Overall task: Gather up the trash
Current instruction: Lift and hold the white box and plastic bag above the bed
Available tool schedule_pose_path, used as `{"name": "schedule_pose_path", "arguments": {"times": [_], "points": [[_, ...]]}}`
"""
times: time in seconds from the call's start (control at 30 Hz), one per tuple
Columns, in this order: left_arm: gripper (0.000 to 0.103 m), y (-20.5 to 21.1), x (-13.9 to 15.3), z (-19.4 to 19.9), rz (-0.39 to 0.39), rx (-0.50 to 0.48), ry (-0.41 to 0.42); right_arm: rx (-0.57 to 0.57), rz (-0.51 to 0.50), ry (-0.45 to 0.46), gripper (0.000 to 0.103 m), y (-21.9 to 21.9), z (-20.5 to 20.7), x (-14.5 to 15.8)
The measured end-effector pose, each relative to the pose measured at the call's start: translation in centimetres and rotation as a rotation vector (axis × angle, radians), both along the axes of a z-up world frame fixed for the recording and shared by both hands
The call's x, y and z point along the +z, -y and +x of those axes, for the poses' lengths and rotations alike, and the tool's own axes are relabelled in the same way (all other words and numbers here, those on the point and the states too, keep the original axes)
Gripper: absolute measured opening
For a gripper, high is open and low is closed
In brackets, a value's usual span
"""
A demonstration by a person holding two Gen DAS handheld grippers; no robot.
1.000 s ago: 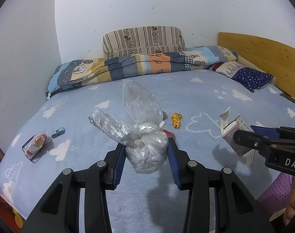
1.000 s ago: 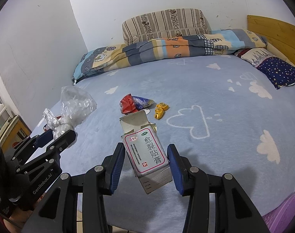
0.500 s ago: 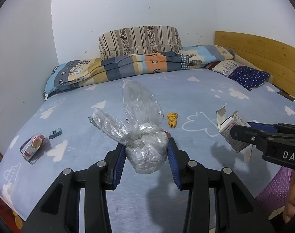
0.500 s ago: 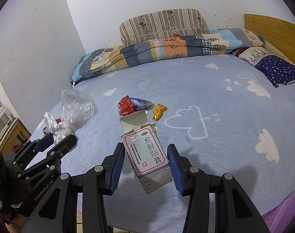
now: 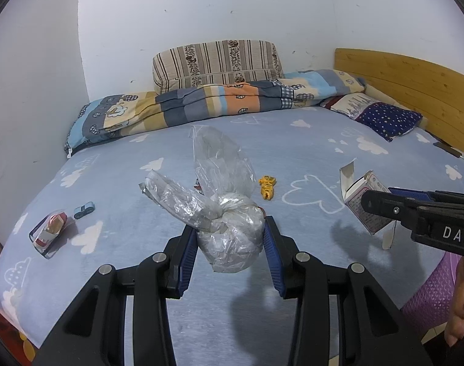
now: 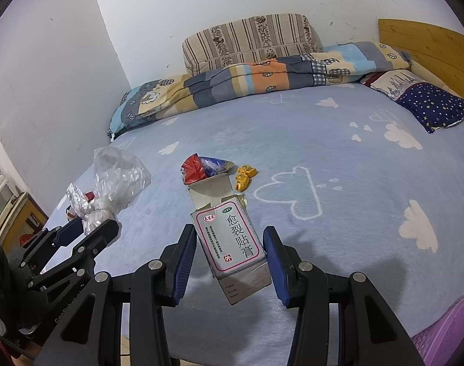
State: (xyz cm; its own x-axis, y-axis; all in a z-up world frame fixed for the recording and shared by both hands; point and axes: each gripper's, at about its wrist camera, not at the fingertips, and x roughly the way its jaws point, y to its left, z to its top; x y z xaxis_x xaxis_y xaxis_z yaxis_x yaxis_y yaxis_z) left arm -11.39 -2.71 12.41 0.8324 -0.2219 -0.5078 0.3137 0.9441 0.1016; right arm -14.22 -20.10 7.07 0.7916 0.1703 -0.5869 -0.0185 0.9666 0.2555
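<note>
Beyond both jaws, red wrapper (image 6: 193, 169), yellow toy (image 6: 244, 177)

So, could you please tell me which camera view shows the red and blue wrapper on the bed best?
The right wrist view: the red and blue wrapper lies in plain sight beyond the medicine box. In the left wrist view the clear plastic bag hides nearly all of it; only a red sliver shows beside the bag.
</note>
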Motion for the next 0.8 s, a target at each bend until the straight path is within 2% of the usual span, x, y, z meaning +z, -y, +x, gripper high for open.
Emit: {"name": "schedule_pose_path", "arguments": {"times": [0.8], "points": [[0.040, 0.87, -0.06, -0.15, -0.010, -0.023, -0.010, -0.016, 0.010, 0.007, 0.048, 0.55, -0.01, 0.07]]}}
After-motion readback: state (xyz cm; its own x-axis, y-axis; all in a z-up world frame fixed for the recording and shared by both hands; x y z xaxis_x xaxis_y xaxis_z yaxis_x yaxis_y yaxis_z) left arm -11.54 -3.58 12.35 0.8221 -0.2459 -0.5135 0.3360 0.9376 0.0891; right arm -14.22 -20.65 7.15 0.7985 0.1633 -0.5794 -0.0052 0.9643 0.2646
